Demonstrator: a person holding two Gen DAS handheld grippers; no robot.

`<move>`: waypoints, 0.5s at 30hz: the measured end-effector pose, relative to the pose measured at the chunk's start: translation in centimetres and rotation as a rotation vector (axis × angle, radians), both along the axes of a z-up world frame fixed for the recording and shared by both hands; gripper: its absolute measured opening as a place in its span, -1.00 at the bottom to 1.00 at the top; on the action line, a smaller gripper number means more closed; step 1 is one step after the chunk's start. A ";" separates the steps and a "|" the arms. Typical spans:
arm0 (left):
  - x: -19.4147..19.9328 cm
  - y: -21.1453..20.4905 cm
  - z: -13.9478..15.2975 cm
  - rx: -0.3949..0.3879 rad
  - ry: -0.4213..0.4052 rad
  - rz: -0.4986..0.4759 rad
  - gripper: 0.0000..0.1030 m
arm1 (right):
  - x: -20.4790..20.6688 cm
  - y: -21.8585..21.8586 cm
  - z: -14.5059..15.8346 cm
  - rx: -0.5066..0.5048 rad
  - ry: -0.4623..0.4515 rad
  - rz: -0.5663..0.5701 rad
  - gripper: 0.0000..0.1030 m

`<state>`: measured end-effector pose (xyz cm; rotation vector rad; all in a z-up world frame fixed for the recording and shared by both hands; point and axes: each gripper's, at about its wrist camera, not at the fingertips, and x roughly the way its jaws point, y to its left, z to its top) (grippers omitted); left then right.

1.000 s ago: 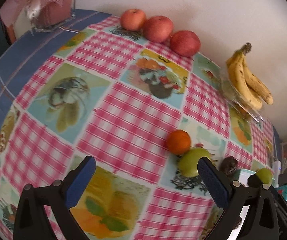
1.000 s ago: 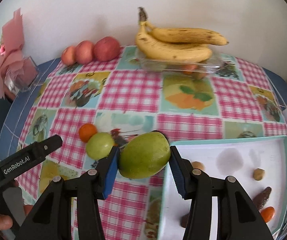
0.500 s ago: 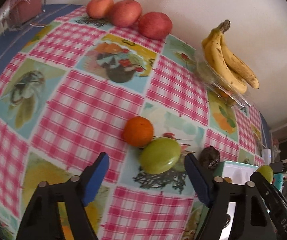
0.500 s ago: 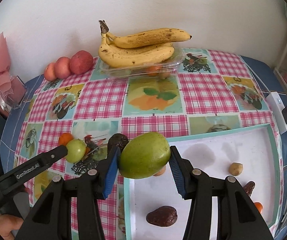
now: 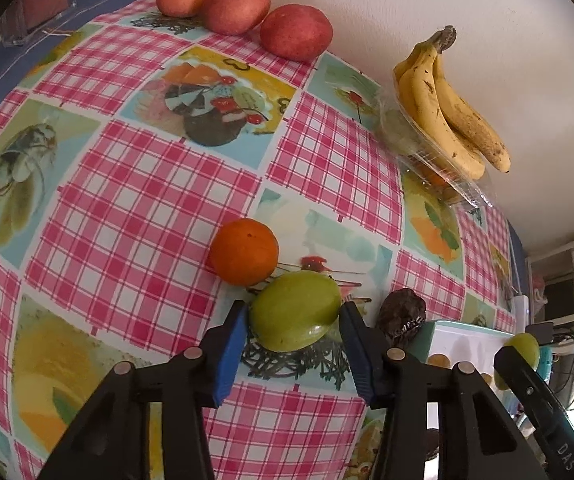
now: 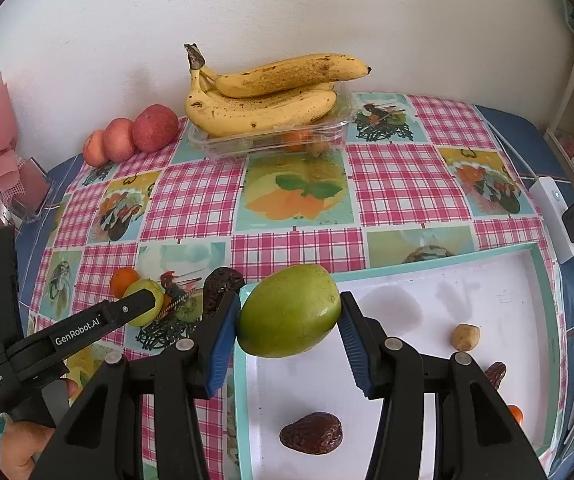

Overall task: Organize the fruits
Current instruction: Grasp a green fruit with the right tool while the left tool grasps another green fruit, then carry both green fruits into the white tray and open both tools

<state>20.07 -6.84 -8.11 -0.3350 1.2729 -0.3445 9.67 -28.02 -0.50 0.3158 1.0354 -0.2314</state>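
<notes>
My right gripper point(image 6: 289, 314) is shut on a green mango point(image 6: 290, 311) and holds it above the left part of the white tray point(image 6: 543, 280). My left gripper point(image 5: 293, 322) has its blue pads on either side of a second green fruit point(image 5: 295, 310) that lies on the checked tablecloth; the pads sit at its flanks, and contact is unclear. An orange point(image 5: 244, 251) touches that fruit at the upper left. A dark wrinkled fruit point(image 5: 403, 317) lies just to its right. In the right wrist view the left gripper point(image 6: 139, 306) reaches over the same green fruit point(image 6: 145, 294).
Three red apples point(image 5: 295, 32) line the wall. Bananas point(image 6: 263, 96) rest on a clear plastic box point(image 6: 215, 146). The tray holds a dark date-like fruit point(image 6: 311, 433), a small tan fruit point(image 6: 465, 336) and others at its right edge. A white device point(image 6: 555, 212) lies at the right.
My left gripper has moved forward and narrowed around the green fruit on the cloth. My right gripper has carried the mango rightward over the tray.
</notes>
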 end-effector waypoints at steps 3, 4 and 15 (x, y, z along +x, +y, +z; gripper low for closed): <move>-0.3 0.3 0.6 -0.008 -0.007 -0.004 -0.04 | -0.1 -0.1 0.2 -0.001 -0.005 -0.001 0.00; -0.5 0.3 1.0 -0.004 -0.014 -0.006 -0.04 | -0.1 -0.1 0.3 -0.001 -0.008 -0.002 0.00; -1.6 0.7 6.9 -0.067 -0.116 -0.024 -0.04 | -0.9 -0.7 2.2 -0.009 -0.054 -0.020 0.00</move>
